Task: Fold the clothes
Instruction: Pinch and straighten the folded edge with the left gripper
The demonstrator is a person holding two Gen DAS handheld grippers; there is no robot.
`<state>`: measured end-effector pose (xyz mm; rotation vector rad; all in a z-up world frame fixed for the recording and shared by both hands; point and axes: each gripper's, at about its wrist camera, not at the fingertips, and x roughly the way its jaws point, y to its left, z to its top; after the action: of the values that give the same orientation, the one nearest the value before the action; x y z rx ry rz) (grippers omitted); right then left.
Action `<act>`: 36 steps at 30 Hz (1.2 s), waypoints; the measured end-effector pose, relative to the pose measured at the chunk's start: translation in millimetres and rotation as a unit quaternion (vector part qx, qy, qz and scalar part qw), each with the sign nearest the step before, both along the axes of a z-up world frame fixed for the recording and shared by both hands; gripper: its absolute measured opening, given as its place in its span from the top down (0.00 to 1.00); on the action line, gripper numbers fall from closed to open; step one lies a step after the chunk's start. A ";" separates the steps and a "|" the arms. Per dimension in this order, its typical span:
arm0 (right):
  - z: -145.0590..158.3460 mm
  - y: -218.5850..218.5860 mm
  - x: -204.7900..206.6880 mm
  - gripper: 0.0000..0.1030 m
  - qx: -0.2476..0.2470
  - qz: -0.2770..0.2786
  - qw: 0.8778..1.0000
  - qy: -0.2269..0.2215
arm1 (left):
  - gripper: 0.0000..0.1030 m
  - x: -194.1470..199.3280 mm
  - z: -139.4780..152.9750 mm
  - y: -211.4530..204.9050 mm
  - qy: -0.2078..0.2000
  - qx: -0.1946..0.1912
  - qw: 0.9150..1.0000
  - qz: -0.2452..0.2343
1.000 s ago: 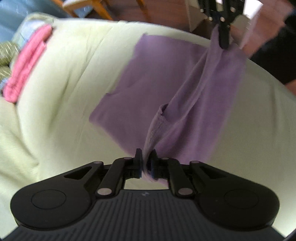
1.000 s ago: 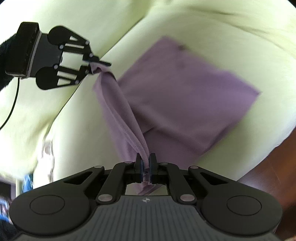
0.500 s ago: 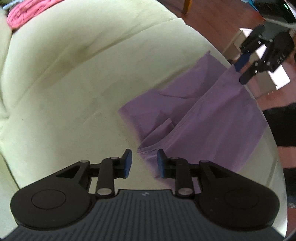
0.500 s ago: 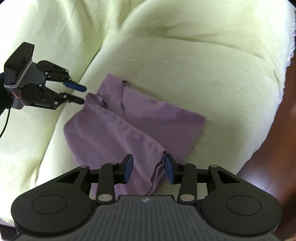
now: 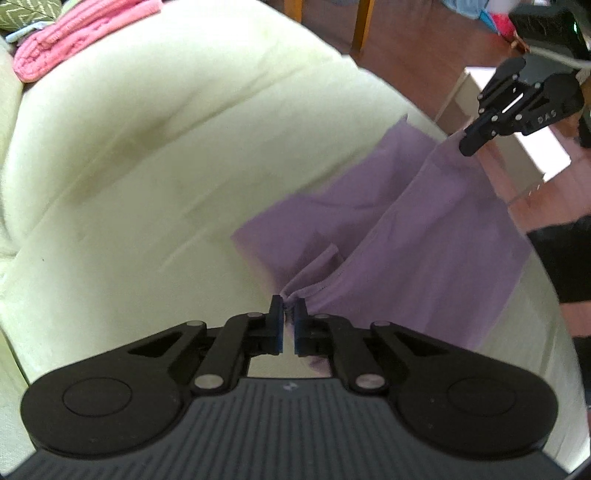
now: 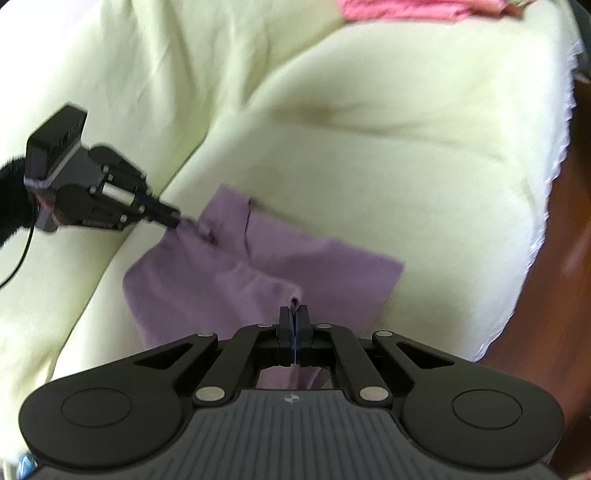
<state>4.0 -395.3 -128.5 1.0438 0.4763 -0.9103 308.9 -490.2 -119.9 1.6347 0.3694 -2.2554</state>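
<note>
right claw (image 6: 294, 316): pinching purple cloth (image 6: 229, 280) fold | left claw (image 6: 173, 220): ahead-left, tips clamped on cloth's far corner | cloth: spread on pale sofa (image 6: 388, 155) | pink fabric (image 6: 417, 9): far ahead-right, sofa edge

a pale yellow-green sofa (image 5: 155, 155) fills both views, a pink textile (image 5: 70, 40) heaped at its far end, with reddish-brown wooden floor (image 6: 569, 280) and wooden chair legs (image 5: 360, 27) beyond.
</note>
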 end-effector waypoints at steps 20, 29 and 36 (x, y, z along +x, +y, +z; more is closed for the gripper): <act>-30.1 -34.6 -6.4 1.00 0.001 -0.061 0.995 0.075 | 0.97 -1.0 -25.3 -47.4 0.055 -0.003 0.994 0.093; -26.5 -32.6 -8.1 1.00 0.010 -0.073 0.994 0.085 | 0.97 3.3 -22.0 -47.0 0.090 -0.016 0.990 0.111; -27.9 -44.0 -2.8 0.95 0.023 -0.057 0.992 0.106 | 0.94 10.2 -36.9 -46.4 0.061 -0.034 0.989 0.128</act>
<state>1.2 -439.2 -156.5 1.0287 0.6215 -1.1233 319.1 -536.5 -156.8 1.3366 0.4953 -2.1528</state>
